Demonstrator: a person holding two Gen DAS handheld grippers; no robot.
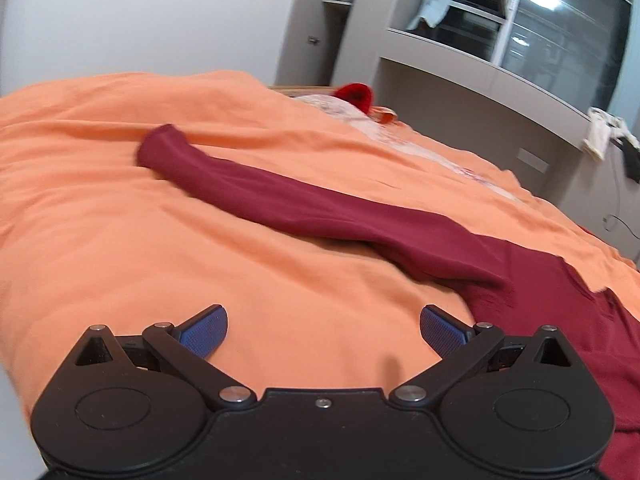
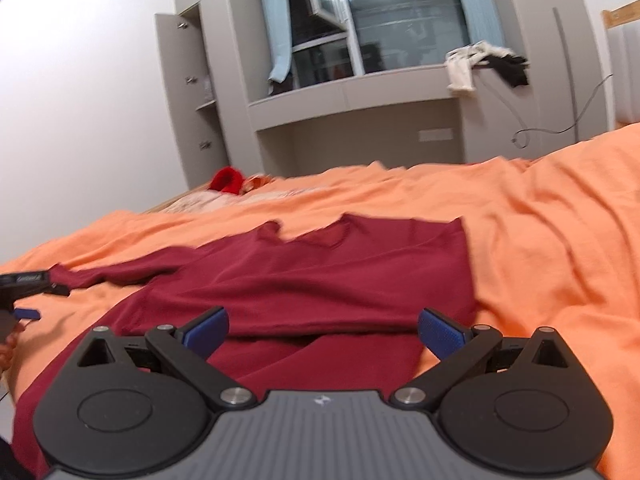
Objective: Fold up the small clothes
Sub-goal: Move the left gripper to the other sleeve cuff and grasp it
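A dark red long-sleeved top (image 2: 320,284) lies on the orange bedspread (image 2: 540,240). Its right side is folded over the body. Its left sleeve (image 1: 280,196) stretches out straight across the spread in the left wrist view. My left gripper (image 1: 323,330) is open and empty above the orange spread, just left of the top's body. It also shows at the left edge of the right wrist view (image 2: 28,280). My right gripper (image 2: 323,332) is open and empty over the top's lower part.
A bright red item (image 1: 354,96) and a pale patterned cloth (image 1: 352,114) lie at the far end of the bed. Grey cabinets (image 2: 352,120) and a window stand behind. Clothes (image 2: 480,62) hang over the window ledge.
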